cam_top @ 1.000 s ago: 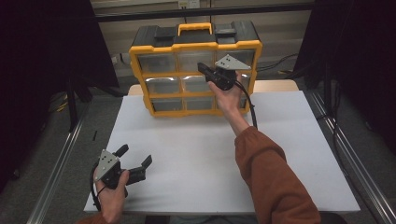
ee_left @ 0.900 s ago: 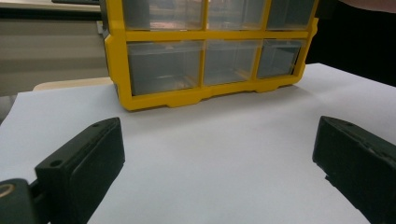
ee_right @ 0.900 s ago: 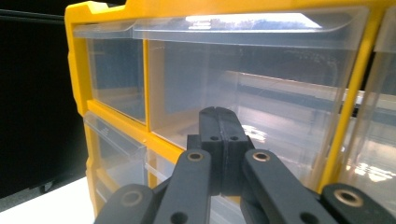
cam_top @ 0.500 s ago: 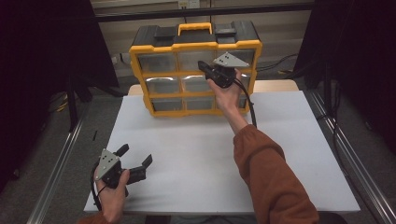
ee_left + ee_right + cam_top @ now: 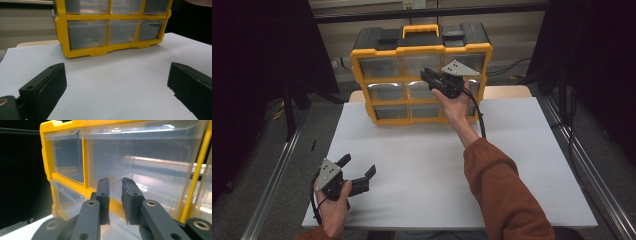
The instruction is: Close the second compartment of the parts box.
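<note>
A yellow organizer [image 5: 412, 50] with clear drawers and a black top stands upright at the back of the white table [image 5: 422, 165]. My right gripper [image 5: 424, 75] is held up against its front, at the lower edge of the top middle drawer [image 5: 140, 157]. Its jaws have just been opening, and a narrow gap with nothing in it now separates them [image 5: 115, 181]. My left gripper [image 5: 359, 165] rests low over the table's near left part, open wide and empty. In the left gripper view its jaws [image 5: 116, 67] point at the organizer's bottom row [image 5: 61, 32].
Bare white table surface lies between the organizer and the near edge. Metal rails [image 5: 272, 180] run along both sides of the table. A cable [image 5: 479, 120] trails from the right gripper down beside the forearm in a rust sleeve [image 5: 502, 190].
</note>
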